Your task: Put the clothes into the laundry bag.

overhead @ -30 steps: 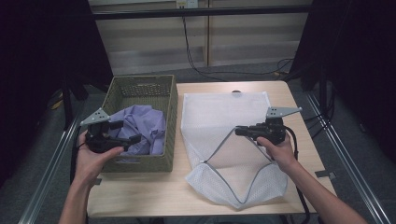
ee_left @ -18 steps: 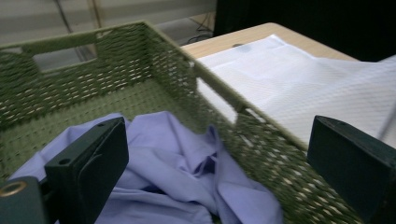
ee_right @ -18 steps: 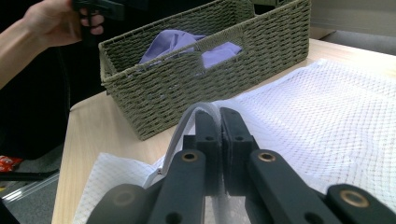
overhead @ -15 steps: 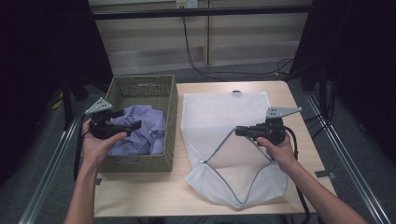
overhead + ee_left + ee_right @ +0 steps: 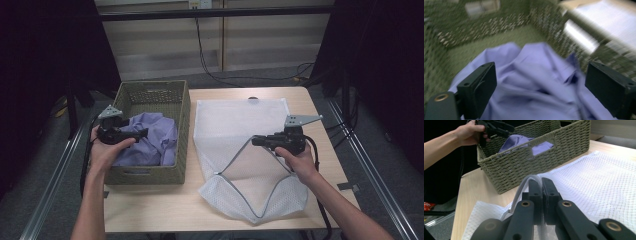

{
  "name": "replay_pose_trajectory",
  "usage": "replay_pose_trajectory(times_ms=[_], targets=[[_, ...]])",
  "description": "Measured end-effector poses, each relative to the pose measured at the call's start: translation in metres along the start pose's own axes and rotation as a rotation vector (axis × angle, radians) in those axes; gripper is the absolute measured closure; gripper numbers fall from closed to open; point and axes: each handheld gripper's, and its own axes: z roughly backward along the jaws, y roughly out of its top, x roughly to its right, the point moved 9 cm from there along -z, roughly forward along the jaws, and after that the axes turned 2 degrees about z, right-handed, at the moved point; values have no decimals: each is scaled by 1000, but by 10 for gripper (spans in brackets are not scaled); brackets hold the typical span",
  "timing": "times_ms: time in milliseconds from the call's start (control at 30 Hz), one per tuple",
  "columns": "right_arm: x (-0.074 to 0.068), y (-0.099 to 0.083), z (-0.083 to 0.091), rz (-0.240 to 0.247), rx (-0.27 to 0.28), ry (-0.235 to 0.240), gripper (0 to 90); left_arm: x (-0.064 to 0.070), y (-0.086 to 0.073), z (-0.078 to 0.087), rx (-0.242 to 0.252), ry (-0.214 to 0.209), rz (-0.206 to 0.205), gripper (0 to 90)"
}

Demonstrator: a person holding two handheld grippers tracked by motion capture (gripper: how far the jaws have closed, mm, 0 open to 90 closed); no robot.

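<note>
Left gripper hovers over the basket w/ jaws spread wide, nothing between them, purple shirt crumpled right below inside the basket. Right gripper is clamped on the grey edge of the mesh bag, lifting that edge so the mouth gapes toward the person. Bag lies flat on the table, just right of the basket. Left view's blurry.

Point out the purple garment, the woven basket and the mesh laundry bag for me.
purple garment point(image 5: 152, 140): high view, on the crumpled cloth inside the basket.
woven basket point(image 5: 152, 86): high view, on its far rim.
mesh laundry bag point(image 5: 240, 120): high view, on the flat upper panel lying on the table.
</note>
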Motion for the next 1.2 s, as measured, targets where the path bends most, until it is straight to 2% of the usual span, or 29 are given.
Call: replay_pose_trajectory(times_ms=[67,167,267,300,367,400,433,467,567,633,667,767,800,867,900,933,967,1067,1167,1200], targets=[[-1,0,0,3,1,-1,874,-8,-5,-7,-22,6,25,110],[-1,0,0,4,1,-2,874,-10,-7,-9,-52,-1,23,108],[-1,-2,-1,2,-5,0,875,-10,-12,-13,-119,-31,2,96],[-1,-2,-1,5,-5,2,875,-13,-15,-15,-136,-30,12,85],[-1,-2,-1,6,-8,2,875,-14,-16,-16,-136,-28,10,86],[-2,-3,-1,6,-8,4,875,-15,-20,-18,-162,-34,24,78],[-2,-3,-1,6,-8,4,875,-15,-20,-18,-162,-34,24,74],[-1,-3,-2,5,-9,0,875,-14,-25,-21,-203,-53,10,74],[0,-4,-2,5,-10,2,875,-13,-27,-24,-222,-45,0,73],[0,-4,-2,6,-11,3,875,-10,-27,-27,-232,-58,-2,71],[0,-3,-2,6,-9,2,875,-9,-31,-30,-263,-59,-8,60],[0,-4,-2,6,-11,3,875,-8,-33,-32,-289,-74,-8,57],[0,-4,-3,5,-12,4,875,-3,-33,-35,-296,-97,14,57],[0,-4,-3,5,-14,4,875,1,-35,-39,-328,-104,-1,53],[0,-4,-3,5,-14,4,875,1,-35,-39,-328,-104,-1,51],[0,-4,-3,5,-15,5,875,3,-41,-44,-372,-103,-23,45],[0,-4,-3,5,-15,5,875,3,-41,-44,-372,-103,-23,43],[0,-4,-3,5,-17,4,875,6,-48,-47,-432,-96,-50,42],[0,-5,-3,8,-19,5,875,8,-50,-49,-441,-99,-47,32],[0,-5,-3,9,-19,7,875,8,-52,-50,-457,-96,-65,32]])
